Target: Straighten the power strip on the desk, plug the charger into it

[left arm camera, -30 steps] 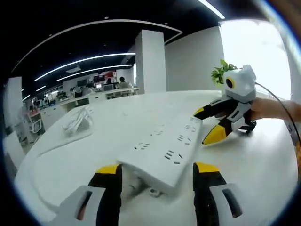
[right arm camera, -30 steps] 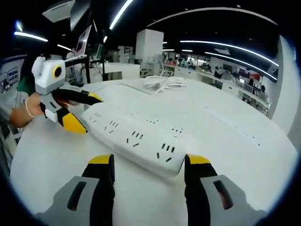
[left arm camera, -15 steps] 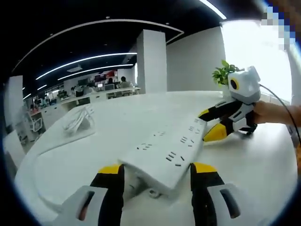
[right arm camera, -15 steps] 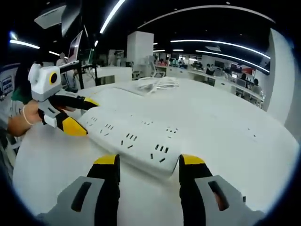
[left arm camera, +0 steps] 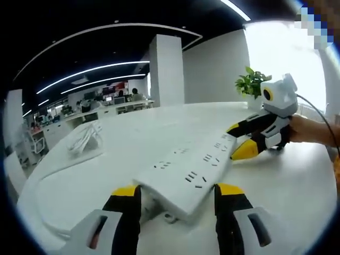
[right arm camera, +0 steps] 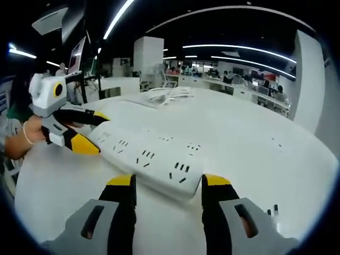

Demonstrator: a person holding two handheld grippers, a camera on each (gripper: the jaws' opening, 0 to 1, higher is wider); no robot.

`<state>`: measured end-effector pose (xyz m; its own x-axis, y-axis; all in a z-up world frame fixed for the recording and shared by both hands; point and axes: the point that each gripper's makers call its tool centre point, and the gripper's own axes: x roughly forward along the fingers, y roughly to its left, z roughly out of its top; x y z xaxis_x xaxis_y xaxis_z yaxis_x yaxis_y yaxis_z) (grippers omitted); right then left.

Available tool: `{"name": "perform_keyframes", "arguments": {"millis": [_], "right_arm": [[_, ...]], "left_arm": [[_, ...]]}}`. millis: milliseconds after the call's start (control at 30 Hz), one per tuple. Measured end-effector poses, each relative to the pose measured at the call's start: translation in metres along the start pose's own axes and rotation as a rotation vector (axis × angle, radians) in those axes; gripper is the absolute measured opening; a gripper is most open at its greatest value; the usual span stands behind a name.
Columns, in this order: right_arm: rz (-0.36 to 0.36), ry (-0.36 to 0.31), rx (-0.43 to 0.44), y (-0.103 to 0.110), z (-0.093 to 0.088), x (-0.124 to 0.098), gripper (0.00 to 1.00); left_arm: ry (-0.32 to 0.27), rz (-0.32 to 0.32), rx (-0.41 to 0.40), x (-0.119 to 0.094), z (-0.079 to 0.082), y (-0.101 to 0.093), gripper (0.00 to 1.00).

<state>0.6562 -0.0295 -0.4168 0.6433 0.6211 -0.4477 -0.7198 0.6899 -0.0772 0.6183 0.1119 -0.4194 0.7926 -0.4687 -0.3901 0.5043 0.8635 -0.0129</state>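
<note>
Power strip [left arm camera: 186, 178]: rigid, light, slick; hold by ends. Left gripper [left arm camera: 178, 199] and right gripper [right arm camera: 166, 188] each clamp one end, prob.

No text, label, brand or number could be read in either view. The power strip [left arm camera: 187, 175] [right arm camera: 151, 156] showed only bare socket slots on its white face, with no legible marking. A red sign [left arm camera: 112, 87] hung in the far office in the left gripper view, but its characters were too small and blurred to make out.
</note>
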Motion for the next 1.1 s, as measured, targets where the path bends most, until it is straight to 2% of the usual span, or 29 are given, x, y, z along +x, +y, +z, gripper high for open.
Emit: {"name": "perform_keyframes", "arguments": {"millis": [333, 533, 1100], "right_arm": [[-0.027, -0.021, 0.046, -0.003, -0.001, -0.005, 0.46], [-0.047, -0.026, 0.075, -0.005, -0.003, -0.012, 0.44], [-0.139, -0.009, 0.064, -0.003, -0.011, -0.026, 0.43]], "left_arm": [[0.0, -0.023, 0.01, 0.004, 0.002, 0.0, 0.53], [-0.015, -0.059, 0.024, 0.007, 0.003, -0.002, 0.53], [-0.021, -0.116, 0.039, 0.014, 0.006, -0.009, 0.53]]}}
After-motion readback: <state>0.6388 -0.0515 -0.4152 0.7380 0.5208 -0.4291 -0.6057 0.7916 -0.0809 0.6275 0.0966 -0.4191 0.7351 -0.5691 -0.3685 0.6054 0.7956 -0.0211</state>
